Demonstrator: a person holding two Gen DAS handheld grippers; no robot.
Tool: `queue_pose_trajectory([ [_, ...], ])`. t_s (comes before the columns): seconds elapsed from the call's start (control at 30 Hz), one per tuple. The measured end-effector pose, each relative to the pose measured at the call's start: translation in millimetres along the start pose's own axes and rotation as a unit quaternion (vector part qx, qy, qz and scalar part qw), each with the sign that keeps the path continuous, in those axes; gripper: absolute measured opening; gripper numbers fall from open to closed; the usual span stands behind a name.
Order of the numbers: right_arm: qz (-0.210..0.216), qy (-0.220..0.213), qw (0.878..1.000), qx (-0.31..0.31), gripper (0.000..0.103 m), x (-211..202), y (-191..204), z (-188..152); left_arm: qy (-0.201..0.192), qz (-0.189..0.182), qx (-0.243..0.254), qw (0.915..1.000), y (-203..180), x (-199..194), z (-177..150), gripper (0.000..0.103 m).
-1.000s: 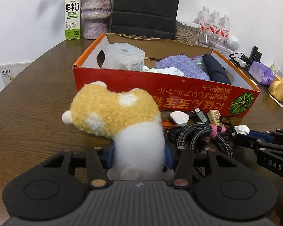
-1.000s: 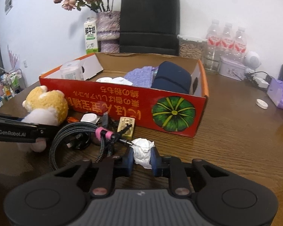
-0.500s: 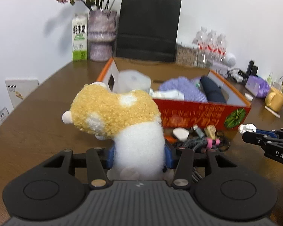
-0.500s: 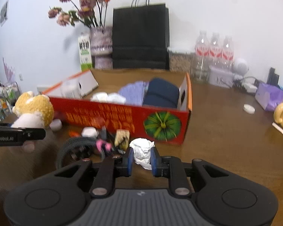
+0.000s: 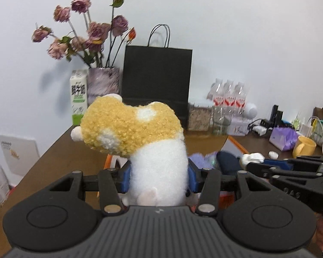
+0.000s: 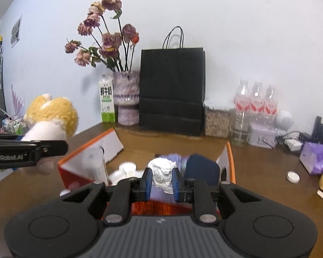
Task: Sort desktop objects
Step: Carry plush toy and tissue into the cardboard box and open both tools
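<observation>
My left gripper (image 5: 159,177) is shut on a yellow and white plush toy (image 5: 131,131), held up in the air above the table. The toy also shows at the left of the right wrist view (image 6: 51,116). My right gripper (image 6: 161,181) is shut on a crumpled white paper ball (image 6: 162,172), held above the near wall of the red and orange cardboard box (image 6: 230,161). The paper ball shows in the left wrist view (image 5: 251,158) too. The box holds a purple cloth (image 6: 172,158), a dark blue bundle (image 6: 201,168) and a white container (image 6: 92,163).
At the back of the brown table (image 6: 258,172) stand a black paper bag (image 6: 172,90), a vase of dried flowers (image 6: 127,99), a milk carton (image 6: 107,99), water bottles (image 6: 256,105) and a jar (image 6: 217,118). A purple packet (image 6: 316,157), white cap (image 6: 293,176) and yellow mug (image 5: 304,149) sit right.
Both grippers have risen well above the table with their loads and moved forward over the box. The cables and small items on the table have dropped out of view.
</observation>
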State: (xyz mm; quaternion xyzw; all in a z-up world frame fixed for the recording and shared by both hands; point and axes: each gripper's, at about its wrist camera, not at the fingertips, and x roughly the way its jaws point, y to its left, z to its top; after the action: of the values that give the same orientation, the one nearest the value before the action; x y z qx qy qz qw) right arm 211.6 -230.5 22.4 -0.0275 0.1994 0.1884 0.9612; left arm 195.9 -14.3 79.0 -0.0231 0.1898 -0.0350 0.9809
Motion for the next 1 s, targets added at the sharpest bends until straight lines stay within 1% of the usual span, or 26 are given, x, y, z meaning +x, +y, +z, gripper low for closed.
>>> queue_pose_trajectory([
  [0.23, 0.004, -0.009, 1.000, 0.007, 0.018, 39, 3, 31, 0.004, -0.022, -0.007, 0.9997, 7, 45, 21, 0.050],
  [0.47, 0.007, 0.006, 1.000, 0.014, 0.018, 102, 4, 50, 0.027, -0.027, -0.025, 0.9990, 24, 105, 26, 0.050],
  [0.63, 0.009, 0.030, 0.999, 0.020, 0.018, 140, -4, 46, 0.060, -0.027, -0.031, 0.9974, 32, 145, 22, 0.050],
  [0.7, 0.011, 0.047, 0.999, 0.025, 0.018, 153, -9, 41, 0.070, -0.027, -0.033, 0.9966, 33, 154, 18, 0.050],
  [0.77, 0.010, 0.064, 0.997, 0.032, 0.018, 164, -14, 36, 0.084, -0.030, -0.023, 0.9957, 31, 162, 13, 0.050],
  [0.9, 0.002, 0.079, 0.996, 0.035, 0.018, 175, -18, 28, 0.093, -0.034, -0.014, 0.9950, 30, 168, 9, 0.050],
  [1.0, 0.002, 0.076, 0.997, 0.033, 0.018, 173, -18, 26, 0.099, -0.036, -0.013, 0.9944, 29, 171, 7, 0.050],
])
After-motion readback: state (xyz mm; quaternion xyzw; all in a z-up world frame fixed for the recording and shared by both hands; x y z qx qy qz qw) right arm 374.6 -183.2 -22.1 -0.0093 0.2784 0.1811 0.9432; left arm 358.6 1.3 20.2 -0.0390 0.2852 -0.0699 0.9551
